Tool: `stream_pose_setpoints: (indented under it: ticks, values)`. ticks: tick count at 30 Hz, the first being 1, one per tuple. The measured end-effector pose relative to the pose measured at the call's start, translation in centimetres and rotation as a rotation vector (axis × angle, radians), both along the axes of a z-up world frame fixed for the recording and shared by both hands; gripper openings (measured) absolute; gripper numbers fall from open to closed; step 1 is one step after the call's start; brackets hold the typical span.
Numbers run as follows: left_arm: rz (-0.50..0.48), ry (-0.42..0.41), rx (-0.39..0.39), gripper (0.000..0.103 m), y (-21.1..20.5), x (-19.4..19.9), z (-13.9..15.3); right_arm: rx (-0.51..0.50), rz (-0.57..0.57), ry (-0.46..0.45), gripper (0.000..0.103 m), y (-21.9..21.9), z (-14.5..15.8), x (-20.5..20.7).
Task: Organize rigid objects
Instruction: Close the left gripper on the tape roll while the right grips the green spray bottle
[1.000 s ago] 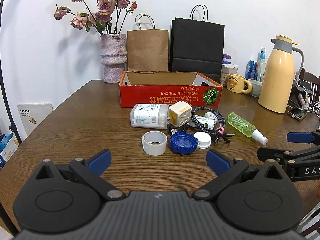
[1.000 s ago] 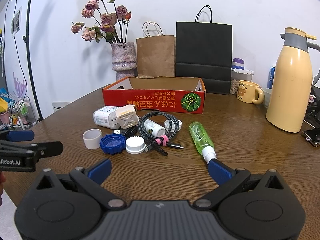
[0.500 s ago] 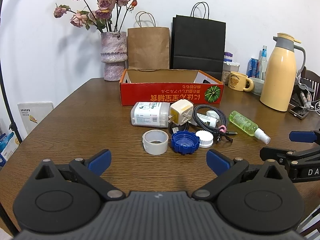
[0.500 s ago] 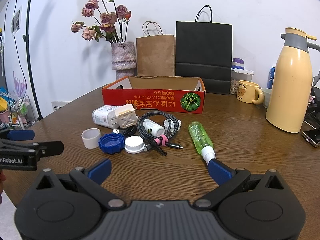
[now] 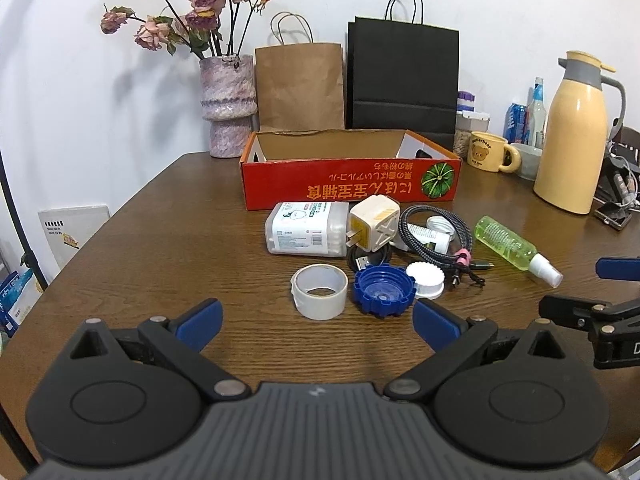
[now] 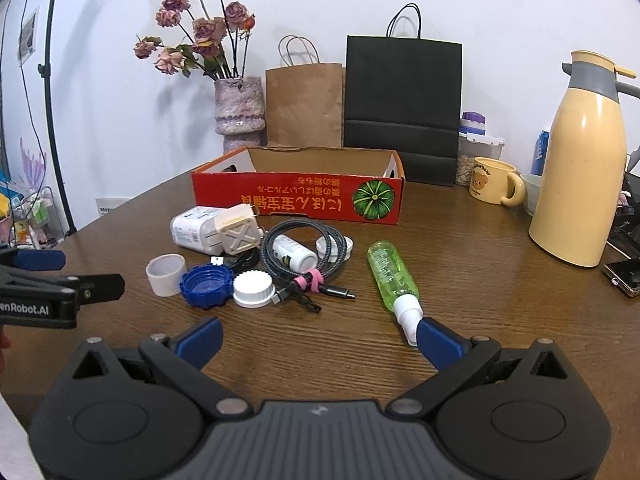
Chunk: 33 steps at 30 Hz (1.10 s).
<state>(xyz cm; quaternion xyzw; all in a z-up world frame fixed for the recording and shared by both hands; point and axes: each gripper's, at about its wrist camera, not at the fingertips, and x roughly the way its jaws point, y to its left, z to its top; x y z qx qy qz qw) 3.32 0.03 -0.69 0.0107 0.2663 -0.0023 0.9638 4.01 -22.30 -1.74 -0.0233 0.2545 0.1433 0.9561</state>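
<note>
A red cardboard box (image 5: 352, 190) (image 6: 298, 200) stands open behind a cluster of small items. In front of it lie a white bottle (image 5: 306, 229), a cream plug adapter (image 5: 374, 223), a coiled braided cable (image 5: 436, 236), a tape roll (image 5: 319, 291), a blue cap (image 5: 383, 291), a white cap (image 5: 425, 280) and a green spray bottle (image 5: 512, 245) (image 6: 394, 276). My left gripper (image 5: 318, 326) is open, just short of the tape roll and blue cap. My right gripper (image 6: 320, 338) is open and holds nothing, its right fingertip (image 6: 434, 338) beside the spray nozzle.
At the back stand a vase of dried roses (image 5: 228, 106), a brown bag (image 5: 300, 86) and a black bag (image 5: 402, 80). A yellow thermos (image 5: 570, 140), a bear mug (image 5: 490, 152) and a phone (image 6: 624, 274) sit on the right. The table edge curves at the left.
Both grippers have edged forward toward the items, which now look slightly closer. Nothing has been grasped or moved on the table.
</note>
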Motion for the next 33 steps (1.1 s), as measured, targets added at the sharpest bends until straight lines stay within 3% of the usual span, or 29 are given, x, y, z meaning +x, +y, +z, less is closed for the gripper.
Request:
stream_pose_setpoints:
  ticks: [14,27,30,32,33]
  values:
    - [0.063,0.091,0.078,0.103,0.6,5.9,-1.8,-0.024,-0.056,0.030,0.103,-1.0,-1.3,3.7]
    - [0.088,0.148,0.098,0.103,1.0,9.6,-3.8,-0.058,-0.115,0.075,0.103,-2.3,-2.9,7.8]
    - [0.079,0.154,0.077,0.094,1.1,10.1,-4.0,-0.064,-0.130,0.086,0.103,-2.7,-3.1,8.8]
    - [0.059,0.159,0.059,0.078,1.2,10.1,-4.1,-0.066,-0.139,0.092,0.103,-2.9,-3.3,9.5]
    - [0.051,0.158,0.048,0.076,1.2,10.1,-4.1,-0.066,-0.143,0.096,0.103,-3.0,-3.4,9.7]
